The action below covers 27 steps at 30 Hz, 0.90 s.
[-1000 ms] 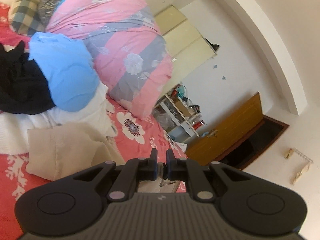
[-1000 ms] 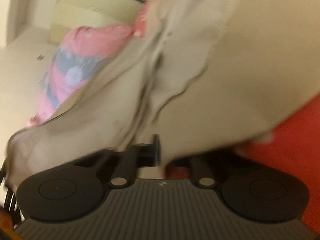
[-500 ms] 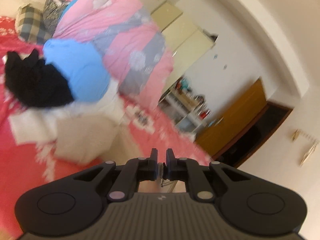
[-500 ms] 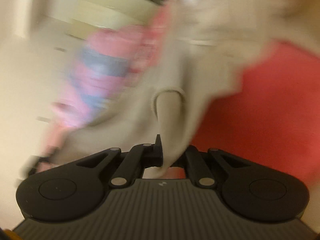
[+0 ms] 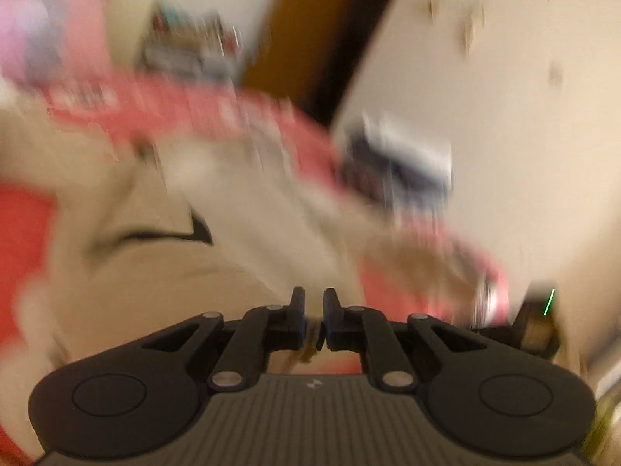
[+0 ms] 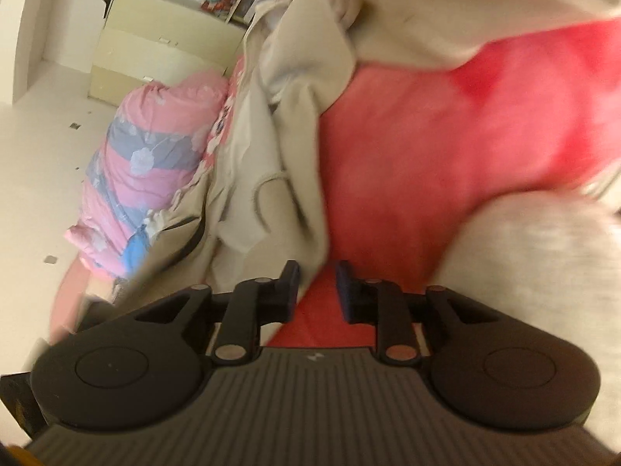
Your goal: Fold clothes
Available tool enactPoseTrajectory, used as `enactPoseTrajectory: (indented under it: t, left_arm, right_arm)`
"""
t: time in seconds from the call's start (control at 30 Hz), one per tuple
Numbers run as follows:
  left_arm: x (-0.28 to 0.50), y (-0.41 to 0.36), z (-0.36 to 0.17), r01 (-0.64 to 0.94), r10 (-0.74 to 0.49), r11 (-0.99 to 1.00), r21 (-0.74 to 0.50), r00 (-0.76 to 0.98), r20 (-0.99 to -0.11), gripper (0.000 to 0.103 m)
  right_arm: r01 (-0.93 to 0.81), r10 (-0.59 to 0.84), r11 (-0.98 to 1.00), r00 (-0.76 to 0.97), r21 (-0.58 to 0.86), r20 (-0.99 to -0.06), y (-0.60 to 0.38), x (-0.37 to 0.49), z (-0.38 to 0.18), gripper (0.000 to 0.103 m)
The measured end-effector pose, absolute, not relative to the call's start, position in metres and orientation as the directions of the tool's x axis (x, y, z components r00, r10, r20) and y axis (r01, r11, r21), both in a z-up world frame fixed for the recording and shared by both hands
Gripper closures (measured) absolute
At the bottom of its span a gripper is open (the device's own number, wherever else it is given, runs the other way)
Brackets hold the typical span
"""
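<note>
A beige garment point(image 6: 295, 147) lies crumpled on the red bedsheet point(image 6: 446, 147). In the right wrist view my right gripper point(image 6: 316, 275) is open, its jaws apart just over the sheet, with the garment's edge beside the left finger. In the blurred left wrist view the same beige garment point(image 5: 186, 264) spreads ahead of my left gripper point(image 5: 313, 299), whose jaws are nearly together with a bit of beige cloth between them.
A pink and grey quilt point(image 6: 155, 163) is bundled at the far side of the bed, with blue cloth point(image 6: 134, 252) below it. A grey-white garment point(image 6: 543, 256) lies at the right. Cream cabinets point(image 6: 155, 46) and a brown door point(image 5: 302, 27) stand beyond.
My right gripper has opened and let go of the beige garment, which now lies on the sheet. My left gripper has swung fast to the right and down toward the garment.
</note>
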State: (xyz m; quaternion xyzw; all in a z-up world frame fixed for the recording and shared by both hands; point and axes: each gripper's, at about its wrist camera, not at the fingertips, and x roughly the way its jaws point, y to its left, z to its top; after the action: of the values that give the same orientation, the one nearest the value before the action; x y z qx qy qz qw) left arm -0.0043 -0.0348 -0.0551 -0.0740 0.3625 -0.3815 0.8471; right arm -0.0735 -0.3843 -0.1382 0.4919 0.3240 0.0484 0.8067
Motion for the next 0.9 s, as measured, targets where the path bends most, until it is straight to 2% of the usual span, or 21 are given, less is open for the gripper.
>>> enactPoseTrajectory:
  t: [0.07,0.17,0.2,0.3,0.37,0.57,0.67,0.77,0.9]
  left_arm:
    - [-0.006,-0.033,-0.068,0.585,-0.725,0.668,-0.46,0.371,-0.58,0.084]
    - [-0.014,-0.003,-0.058,0.609,-0.754,0.644,-0.463,0.403,-0.519,0.059]
    - [-0.017,0.009,-0.053,0.617,-0.759,0.641,-0.457,0.423,-0.495,0.056]
    - [-0.019,0.046,-0.036,0.58,-0.742,0.67,-0.464,0.497,-0.45,0.056]
    - [-0.01,0.064,-0.028,0.521,-0.697,0.717,-0.463,0.559,-0.45,0.056]
    - [0.055,0.09,-0.008,0.344,-0.473,0.88,-0.328,0.702,-0.533,0.056]
    - [0.098,0.09,-0.001,0.31,-0.388,0.922,-0.233,0.74,-0.549,0.056]
    - [0.149,0.08,-0.006,0.317,-0.352,0.935,-0.162,0.759,-0.548,0.056]
    - [0.205,0.052,-0.03,0.33,-0.341,0.936,-0.118,0.778,-0.528,0.056]
  right_arm:
    - [0.246,0.367,0.535,0.793,0.808,-0.485,-0.384,-0.075,-0.132,0.08]
    - [0.227,0.331,0.592,0.806,0.773,-0.491,-0.382,-0.075,-0.119,0.077]
    - [0.214,0.326,0.611,0.809,0.762,-0.489,-0.382,-0.074,-0.115,0.077]
    - [0.143,0.352,0.647,0.816,0.749,-0.459,-0.378,-0.055,-0.101,0.077]
    - [0.083,0.398,0.65,0.81,0.755,-0.431,-0.368,-0.028,-0.092,0.077]
    - [-0.089,0.523,0.66,0.767,0.746,-0.372,-0.328,0.066,-0.061,0.077]
    - [-0.152,0.535,0.711,0.751,0.687,-0.387,-0.302,0.121,-0.042,0.077]
    - [-0.209,0.541,0.759,0.73,0.617,-0.417,-0.273,0.183,-0.028,0.074]
    - [-0.223,0.458,0.863,0.724,0.453,-0.517,-0.232,0.271,-0.027,0.071]
